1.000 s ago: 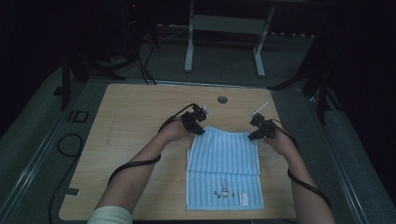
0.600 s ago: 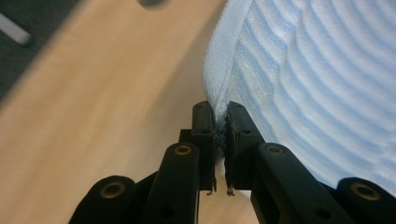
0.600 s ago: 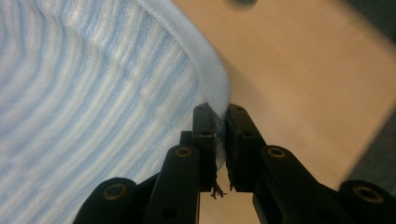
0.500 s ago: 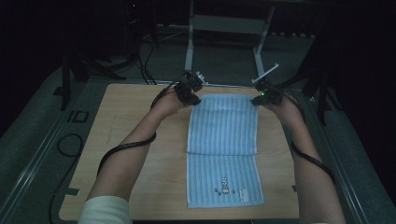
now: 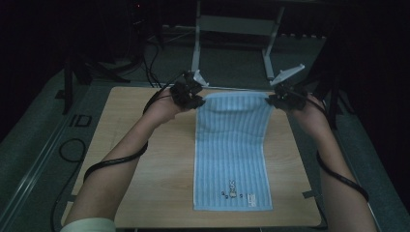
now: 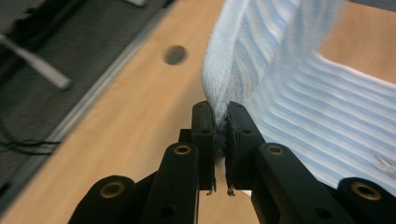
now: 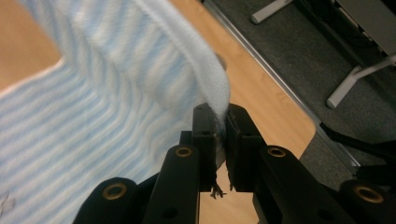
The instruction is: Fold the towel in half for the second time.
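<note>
A light blue striped towel (image 5: pixel 232 145) with a small printed picture near its front hem is stretched lengthwise over the wooden table (image 5: pixel 135 169). Its far edge is lifted off the table and its near end lies flat. My left gripper (image 5: pixel 196 101) is shut on the far left corner, and the left gripper view shows the towel's hem (image 6: pixel 219 98) pinched between the black jaws (image 6: pixel 220 122). My right gripper (image 5: pixel 271 100) is shut on the far right corner, where the towel's edge (image 7: pixel 205 79) runs down into the jaws (image 7: pixel 220 122).
A round hole (image 6: pixel 175 54) is set in the tabletop near the far edge. Beyond the table stand a grey metal frame (image 5: pixel 232 29) and cables (image 5: pixel 154 53) on a dark floor. A black cable (image 5: pixel 111 162) trails along the left forearm.
Both grippers have risen and moved toward the far edge, drawing the towel from a half-folded state into one long stretched sheet with its far edge held up.
</note>
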Demonstrator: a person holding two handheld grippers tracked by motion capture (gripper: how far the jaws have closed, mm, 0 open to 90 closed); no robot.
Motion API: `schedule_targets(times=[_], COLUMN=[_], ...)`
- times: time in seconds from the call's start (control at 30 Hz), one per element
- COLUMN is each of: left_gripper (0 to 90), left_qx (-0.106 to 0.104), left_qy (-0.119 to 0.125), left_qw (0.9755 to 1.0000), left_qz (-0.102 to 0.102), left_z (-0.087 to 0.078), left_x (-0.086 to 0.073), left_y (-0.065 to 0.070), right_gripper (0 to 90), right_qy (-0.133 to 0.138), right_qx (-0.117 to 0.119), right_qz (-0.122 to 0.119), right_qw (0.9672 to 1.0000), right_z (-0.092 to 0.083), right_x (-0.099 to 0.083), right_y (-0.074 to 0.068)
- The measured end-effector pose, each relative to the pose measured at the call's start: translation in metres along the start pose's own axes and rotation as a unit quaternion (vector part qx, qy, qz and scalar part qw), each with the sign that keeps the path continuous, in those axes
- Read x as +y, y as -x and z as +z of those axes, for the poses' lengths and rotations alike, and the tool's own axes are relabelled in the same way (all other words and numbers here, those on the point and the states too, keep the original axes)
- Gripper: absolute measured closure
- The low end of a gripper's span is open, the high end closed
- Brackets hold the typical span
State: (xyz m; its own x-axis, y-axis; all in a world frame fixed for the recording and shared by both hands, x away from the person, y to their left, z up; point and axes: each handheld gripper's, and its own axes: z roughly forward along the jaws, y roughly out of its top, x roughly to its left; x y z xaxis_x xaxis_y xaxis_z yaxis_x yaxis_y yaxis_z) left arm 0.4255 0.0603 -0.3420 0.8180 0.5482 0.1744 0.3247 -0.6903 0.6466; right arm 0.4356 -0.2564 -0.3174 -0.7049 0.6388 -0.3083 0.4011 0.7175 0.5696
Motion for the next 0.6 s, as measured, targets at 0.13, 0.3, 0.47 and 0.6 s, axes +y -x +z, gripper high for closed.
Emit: schedule_targets(times=[0.13,0.3,0.47,0.6], left_gripper=[83.2,83.3,83.2,83.2], left_qx=[-0.028,-0.05,-0.055,-0.064], left_qy=[0.003,-0.005,-0.008,-0.014], left_qw=[0.9994,0.9977,0.9965,0.9954], left_qz=[0.022,0.046,0.062,0.07], left_z=[0.001,0.004,0.006,0.006], left_x=[-0.017,-0.033,-0.048,-0.062], left_y=[0.02,0.048,0.067,0.083], right_gripper=[82.8,82.8,82.8,82.7], right_qy=[0.004,0.01,0.013,0.022], right_qx=[0.012,0.025,0.033,0.058], right_qz=[-0.007,-0.01,-0.022,-0.02], right_qw=[0.9999,0.9996,0.9991,0.9979], right_z=[-0.005,-0.01,-0.01,-0.012], right_x=[-0.03,-0.056,-0.084,-0.102], right_y=[-0.016,-0.033,-0.059,-0.072])
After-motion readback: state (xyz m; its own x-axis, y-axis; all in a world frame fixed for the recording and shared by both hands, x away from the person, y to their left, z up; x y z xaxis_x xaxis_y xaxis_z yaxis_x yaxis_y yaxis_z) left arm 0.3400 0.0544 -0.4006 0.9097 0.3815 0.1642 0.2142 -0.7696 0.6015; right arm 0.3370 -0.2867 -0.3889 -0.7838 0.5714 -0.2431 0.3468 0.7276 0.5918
